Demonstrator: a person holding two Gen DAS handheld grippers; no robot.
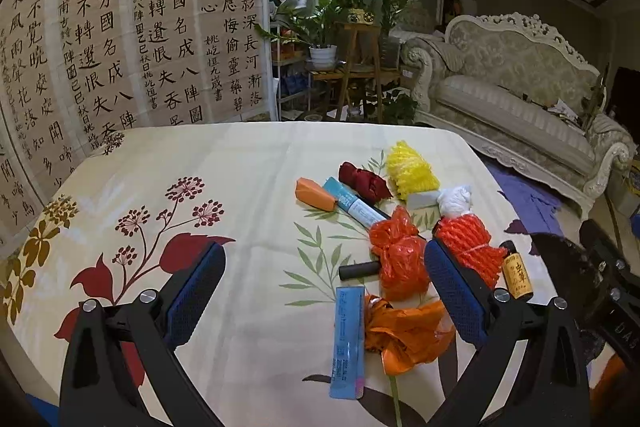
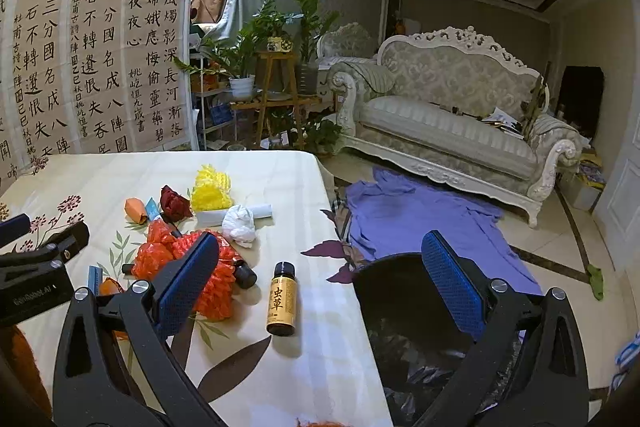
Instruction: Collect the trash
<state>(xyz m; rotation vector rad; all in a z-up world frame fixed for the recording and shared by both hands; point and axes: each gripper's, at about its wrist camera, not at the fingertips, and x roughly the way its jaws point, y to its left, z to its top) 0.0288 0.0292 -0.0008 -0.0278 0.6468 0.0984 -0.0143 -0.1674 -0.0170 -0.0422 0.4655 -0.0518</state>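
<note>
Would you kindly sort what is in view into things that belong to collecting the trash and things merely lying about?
Belongs to the job:
bin
bottle
orange bags
yellow net
white wad
blue tube

Just lying about:
sofa
plants
purple cloth
scrolls

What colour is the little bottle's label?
Golden yellow with black writing, on the small bottle; clearest in the right wrist view.

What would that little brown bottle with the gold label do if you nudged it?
The bottle lies on its side on the tablecloth, so being round it would probably roll. It looks like glass with a black cap: likely stiff, smooth, perhaps slippery between the pads, and breakable if it rolled off the nearby edge.
</note>
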